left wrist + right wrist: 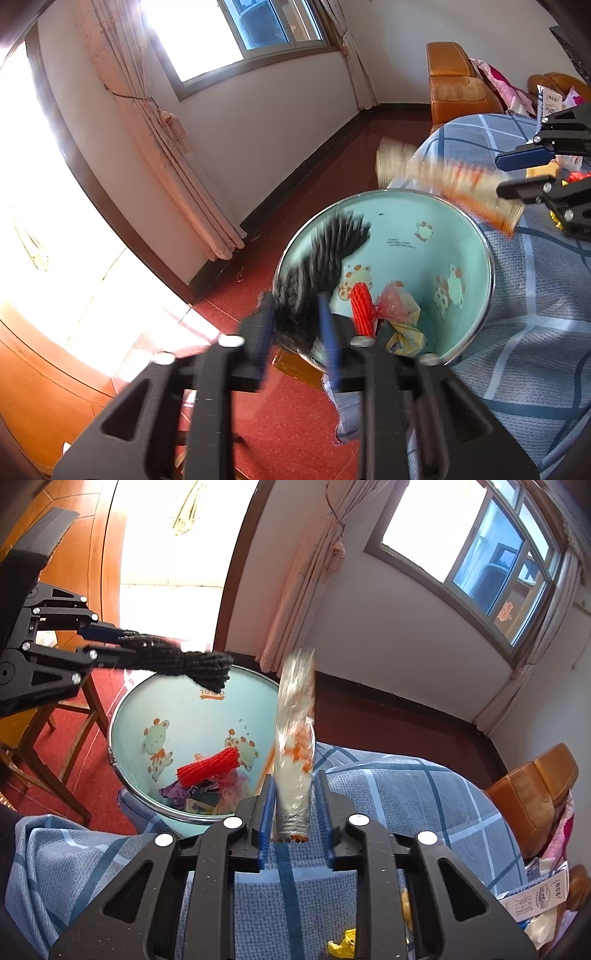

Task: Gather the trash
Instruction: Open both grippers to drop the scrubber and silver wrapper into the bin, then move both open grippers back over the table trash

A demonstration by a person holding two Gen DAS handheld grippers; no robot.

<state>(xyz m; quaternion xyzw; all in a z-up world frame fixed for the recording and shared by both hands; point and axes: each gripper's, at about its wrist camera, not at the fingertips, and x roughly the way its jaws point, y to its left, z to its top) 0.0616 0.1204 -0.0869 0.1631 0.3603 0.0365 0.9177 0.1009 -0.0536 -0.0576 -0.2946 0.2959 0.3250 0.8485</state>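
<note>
Trash held over the bin, red floor point(295, 424) below

Left gripper point(295, 306) parted, black mesh point(317, 258) loose between, above turquoise bin point(406, 229). Right gripper point(295, 779) parted around clear wrapper point(295, 738), over checked cloth point(406, 794). Behind: curtain point(166, 129), window point(258, 33), orange sofa point(454, 85).

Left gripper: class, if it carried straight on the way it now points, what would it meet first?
Probably the black netting between its jaws, then the inside of the pale green bin just beyond; depth here is hard to judge.
</note>
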